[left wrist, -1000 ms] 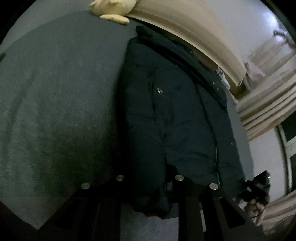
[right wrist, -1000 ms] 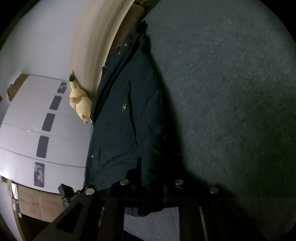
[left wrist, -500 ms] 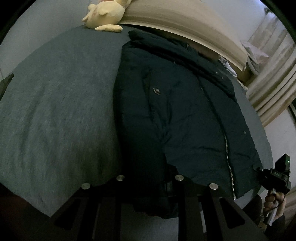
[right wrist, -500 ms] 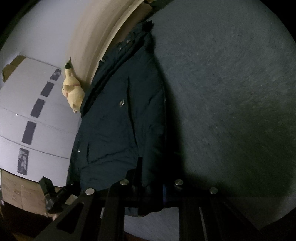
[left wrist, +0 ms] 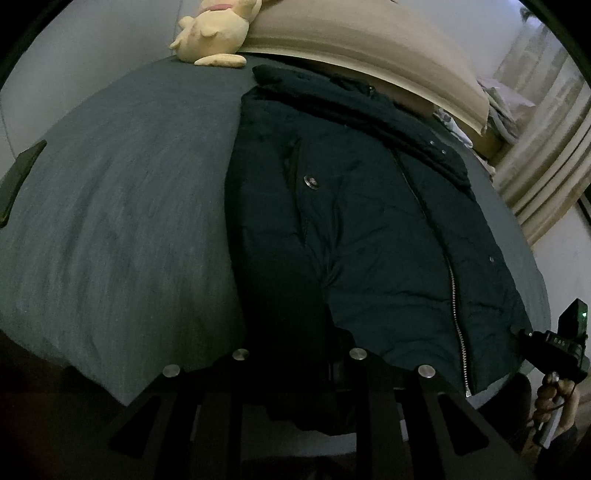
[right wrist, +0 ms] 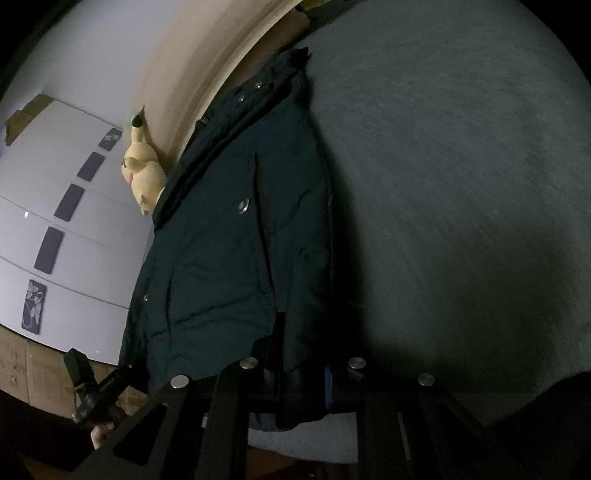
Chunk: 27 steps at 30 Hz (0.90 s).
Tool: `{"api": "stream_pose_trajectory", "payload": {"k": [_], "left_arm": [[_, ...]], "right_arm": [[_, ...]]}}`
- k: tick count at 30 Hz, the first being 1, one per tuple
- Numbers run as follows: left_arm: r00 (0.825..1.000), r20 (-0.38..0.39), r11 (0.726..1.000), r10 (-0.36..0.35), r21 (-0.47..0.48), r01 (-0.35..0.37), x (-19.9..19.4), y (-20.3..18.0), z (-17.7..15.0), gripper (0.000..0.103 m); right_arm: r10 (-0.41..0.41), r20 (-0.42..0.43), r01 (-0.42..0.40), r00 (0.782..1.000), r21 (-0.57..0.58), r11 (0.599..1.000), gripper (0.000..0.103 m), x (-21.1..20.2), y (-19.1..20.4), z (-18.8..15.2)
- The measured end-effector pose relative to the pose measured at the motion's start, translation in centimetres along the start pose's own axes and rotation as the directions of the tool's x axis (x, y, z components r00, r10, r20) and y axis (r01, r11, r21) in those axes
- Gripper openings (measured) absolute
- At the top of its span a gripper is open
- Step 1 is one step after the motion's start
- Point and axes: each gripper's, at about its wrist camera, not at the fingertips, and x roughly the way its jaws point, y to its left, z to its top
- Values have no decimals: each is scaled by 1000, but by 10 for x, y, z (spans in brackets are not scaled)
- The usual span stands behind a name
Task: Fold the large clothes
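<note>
Lying on the bed (left wrist: pixel 110 229), the dark jacket (left wrist: pixel 369 229) stretches ahead of both claws, its hem corners pinched in the narrow left claw (left wrist: pixel 299 373) and right claw (right wrist: pixel 299 384); the fold seems beginning, so next both must carry the hem evenly toward the collar.

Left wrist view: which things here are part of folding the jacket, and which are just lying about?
Part of the job:
- dark jacket, spread on the bed
- left gripper, shut on its hem
- right gripper, shut on its hem

Lying about:
- yellow plush toy
- grey bedcover
- beige headboard
- curtains
</note>
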Motion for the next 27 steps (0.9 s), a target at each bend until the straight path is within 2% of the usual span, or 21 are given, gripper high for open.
{"api": "stream_pose_trajectory", "payload": {"k": [12,27], "left_arm": [[1000,9,1000,-25,8,25,-9,11,-16,20],[1000,5,998,-29,53,28,-5,15,-17,20]], "right_arm": [[0,11,0,1000,2,1000,16,-6,1,-18],[-7,11,6,1000,9,1000,16,-1,-1,-19]]}}
